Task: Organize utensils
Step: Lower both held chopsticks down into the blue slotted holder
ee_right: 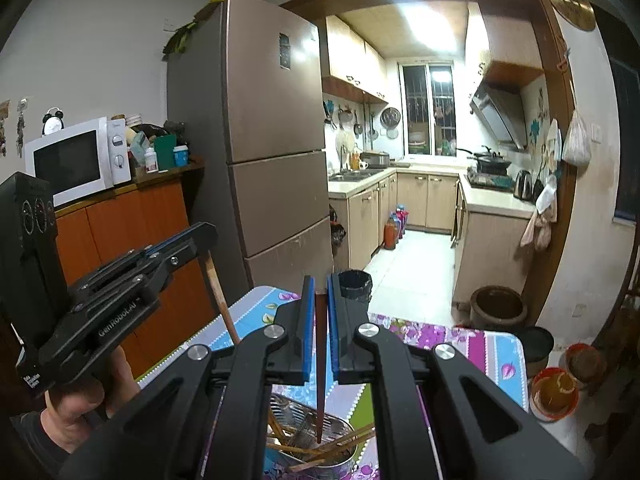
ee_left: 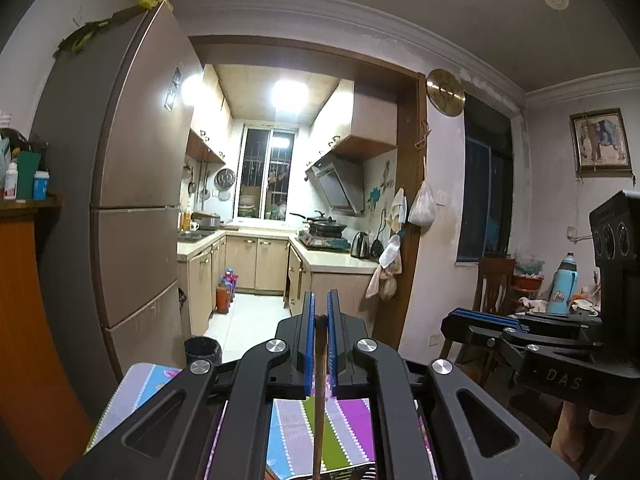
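Note:
My left gripper (ee_left: 320, 316) is shut on a brown wooden chopstick (ee_left: 319, 400) that hangs down from its blue pads over the floral tablecloth (ee_left: 292, 432). In the right wrist view the left gripper (ee_right: 200, 240) is at the left, and its chopstick (ee_right: 222, 300) slants down toward the table. My right gripper (ee_right: 319, 292) is shut on a dark reddish-brown chopstick (ee_right: 320, 368) whose tip points down into a metal utensil holder (ee_right: 320, 444) that holds several wooden chopsticks. The right gripper (ee_left: 472, 318) also shows at the right of the left wrist view.
A tall fridge (ee_right: 272, 136) and an orange cabinet (ee_right: 132, 224) with a microwave (ee_right: 76, 160) stand to the left. A black bin (ee_right: 354, 284) sits past the table's far edge. A brown crock (ee_right: 498, 308) and orange bowls (ee_right: 554, 394) are on the floor at right.

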Tool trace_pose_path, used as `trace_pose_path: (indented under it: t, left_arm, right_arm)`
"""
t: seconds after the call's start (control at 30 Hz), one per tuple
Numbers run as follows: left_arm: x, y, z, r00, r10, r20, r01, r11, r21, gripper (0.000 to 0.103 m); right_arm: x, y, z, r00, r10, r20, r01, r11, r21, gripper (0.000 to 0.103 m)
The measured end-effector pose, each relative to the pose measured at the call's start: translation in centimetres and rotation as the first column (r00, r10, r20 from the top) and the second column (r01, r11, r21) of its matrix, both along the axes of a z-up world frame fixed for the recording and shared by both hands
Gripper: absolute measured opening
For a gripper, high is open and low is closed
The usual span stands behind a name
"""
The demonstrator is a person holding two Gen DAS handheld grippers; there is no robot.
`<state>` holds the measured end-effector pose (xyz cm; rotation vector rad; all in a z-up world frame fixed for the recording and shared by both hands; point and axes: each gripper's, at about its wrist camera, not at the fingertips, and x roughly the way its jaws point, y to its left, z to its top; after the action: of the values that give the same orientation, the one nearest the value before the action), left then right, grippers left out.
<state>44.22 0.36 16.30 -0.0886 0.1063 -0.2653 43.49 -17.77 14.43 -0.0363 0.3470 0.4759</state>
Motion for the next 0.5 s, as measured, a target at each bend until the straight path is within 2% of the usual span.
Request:
trace_pose_path:
  t: [0.27, 0.5]
  left_arm:
    - [0.3, -0.3, -1.5, 1.0, 0.005, -0.017, -0.005, 1.0, 0.013, 0.007]
    - [0.0, -0.2, -2.6, 0.999, 0.045, -0.018, -0.044, 0.999, 0.028, 0.007]
  right_arm:
    - [0.7, 0.0, -1.4, 0.999, -0.02, -0.033, 0.02, 1.0, 0.001, 0.005]
    - [0.8, 0.1, -2.0, 0.997, -0.054, -0.049, 0.053, 0.998, -0.017, 0.005]
